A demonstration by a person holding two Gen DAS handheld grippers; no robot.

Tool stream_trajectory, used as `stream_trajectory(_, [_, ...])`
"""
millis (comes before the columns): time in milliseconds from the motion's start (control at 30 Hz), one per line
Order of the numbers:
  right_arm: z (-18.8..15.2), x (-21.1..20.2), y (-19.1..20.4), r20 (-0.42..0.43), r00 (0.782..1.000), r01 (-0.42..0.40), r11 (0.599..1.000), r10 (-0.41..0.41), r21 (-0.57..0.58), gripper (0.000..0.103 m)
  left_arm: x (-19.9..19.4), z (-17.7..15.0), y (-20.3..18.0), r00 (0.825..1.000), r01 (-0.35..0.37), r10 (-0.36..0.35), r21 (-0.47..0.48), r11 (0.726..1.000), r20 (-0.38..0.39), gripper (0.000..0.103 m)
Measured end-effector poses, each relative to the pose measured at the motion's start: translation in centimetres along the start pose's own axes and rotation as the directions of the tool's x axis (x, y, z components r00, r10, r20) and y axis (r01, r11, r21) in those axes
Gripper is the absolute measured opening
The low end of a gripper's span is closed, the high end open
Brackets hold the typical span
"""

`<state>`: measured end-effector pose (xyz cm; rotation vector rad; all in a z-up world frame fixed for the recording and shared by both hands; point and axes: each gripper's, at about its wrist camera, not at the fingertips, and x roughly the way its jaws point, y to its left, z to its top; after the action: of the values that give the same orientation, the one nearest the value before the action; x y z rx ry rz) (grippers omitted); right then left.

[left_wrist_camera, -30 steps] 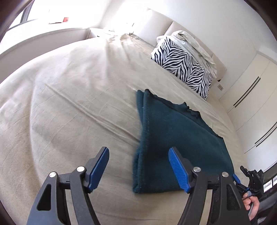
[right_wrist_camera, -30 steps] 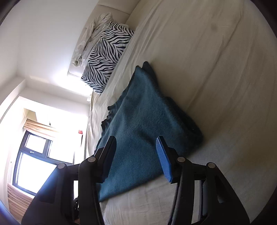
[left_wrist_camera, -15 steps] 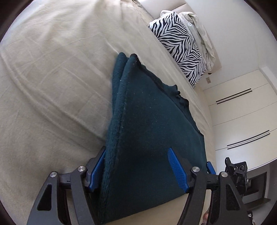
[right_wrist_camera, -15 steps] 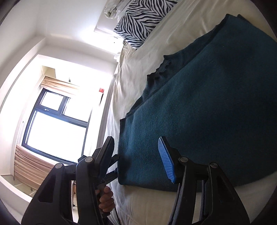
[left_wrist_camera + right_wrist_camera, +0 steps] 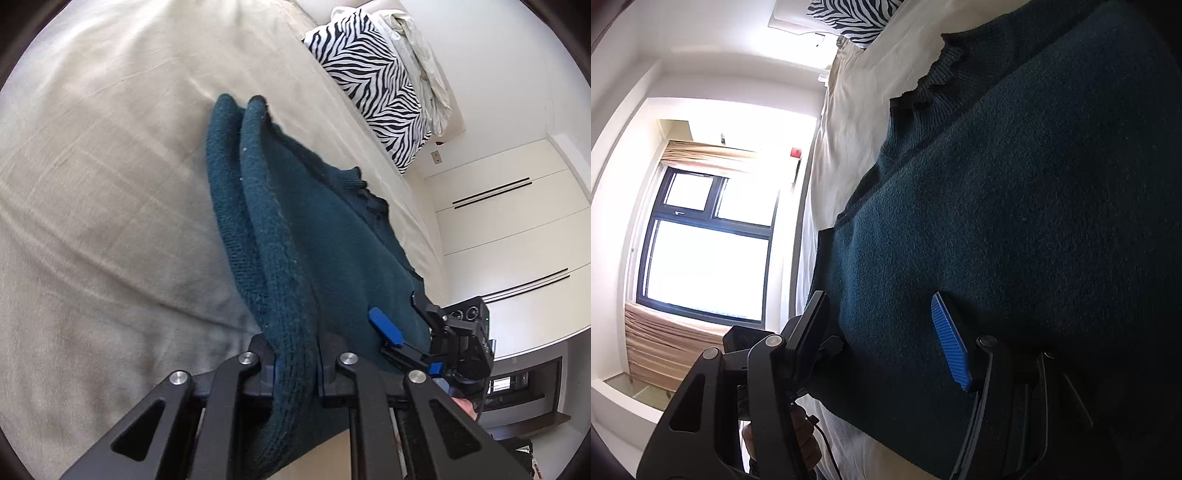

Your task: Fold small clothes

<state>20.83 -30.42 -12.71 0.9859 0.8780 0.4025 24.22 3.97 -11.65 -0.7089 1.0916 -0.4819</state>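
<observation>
Left gripper [image 5: 295, 363], angled down, had just clamped the teal sweater's [image 5: 317, 236] folded edge; right gripper [image 5: 882, 332] half-open astride its corner.

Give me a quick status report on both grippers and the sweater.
Left gripper just closed, shut on the teal sweater edge. Right gripper open, jaws just widening, straddling the near corner, not pinching. Sweater folded on the bed. Nothing in the way.

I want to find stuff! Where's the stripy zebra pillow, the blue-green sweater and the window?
zebra pillow [image 5: 373, 85]: left wrist view, middle of its striped face.
sweater [image 5: 332, 236]: left wrist view, flat top layer.
window [image 5: 705, 266]: right wrist view, large lower pane.
</observation>
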Motion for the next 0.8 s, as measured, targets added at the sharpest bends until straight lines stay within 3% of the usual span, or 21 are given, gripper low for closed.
stream_trajectory(100, [0.3, -1.5, -1.1, 0.017, 0.997, -0.082, 0.995, 0.081, 0.061, 0.056, -0.2, 0.3, -3.9, 1.000, 0.020, -0.020, 0.074, 0.997, 0.010, 0.013])
stream_trajectory(267, [1.6, -7.4, -2.9, 0.122, 0.977, -0.189, 0.975, 0.176, 0.113, 0.064, 1.8, 0.0, -11.8, 0.999, 0.046, -0.045, 0.218, 0.975, -0.007, 0.013])
stream_trajectory(333, [2.3, -10.3, -3.9, 0.170, 0.964, -0.229, 0.965, 0.206, 0.130, 0.065, 3.8, -0.7, -14.9, 0.999, 0.047, -0.041, 0.274, 0.961, -0.025, 0.013])
stream_trajectory(400, [2.9, -13.0, -5.1, 0.213, 0.954, -0.244, 0.959, 0.210, 0.145, 0.074, 6.4, -1.8, -17.9, 0.997, 0.061, -0.044, 0.326, 0.943, -0.059, 0.013])
stream_trajectory(500, [3.4, -15.9, -6.8, 0.251, 0.946, -0.253, 0.953, 0.207, 0.169, 0.075, 10.7, -4.0, -21.5, 0.990, 0.107, -0.062, 0.383, 0.918, -0.129, 0.013])
stream_trajectory(567, [3.2, -17.2, -7.9, 0.258, 0.944, -0.259, 0.946, 0.205, 0.193, 0.075, 14.0, -5.4, -23.2, 0.985, 0.107, -0.038, 0.427, 0.898, -0.168, 0.015])
stream_trajectory(633, [3.6, -18.3, -9.2, 0.253, 0.947, -0.251, 0.946, 0.197, 0.206, 0.075, 16.6, -6.3, -23.7, 0.977, 0.093, 0.000, 0.424, 0.901, -0.214, 0.023])
stream_trajectory(667, [3.6, -18.7, -9.6, 0.250, 0.948, -0.254, 0.943, 0.199, 0.213, 0.074, 16.9, -6.6, -23.7, 0.972, 0.116, -0.020, 0.408, 0.905, -0.233, 0.029])
stream_trajectory(700, [3.6, -18.9, -10.0, 0.247, 0.947, -0.263, 0.940, 0.207, 0.219, 0.074, 16.7, -6.8, -23.7, 0.971, 0.140, -0.048, 0.397, 0.907, -0.233, 0.041])
stream_trajectory(767, [3.7, -18.5, -10.7, 0.245, 0.945, -0.274, 0.936, 0.218, 0.221, 0.074, 15.2, -7.0, -23.8, 0.980, 0.136, -0.059, 0.417, 0.899, -0.191, 0.062])
stream_trajectory(800, [3.9, -18.6, -11.0, 0.244, 0.945, -0.274, 0.936, 0.219, 0.220, 0.074, 14.1, -6.9, -23.7, 0.984, 0.134, -0.067, 0.435, 0.890, -0.166, 0.064])
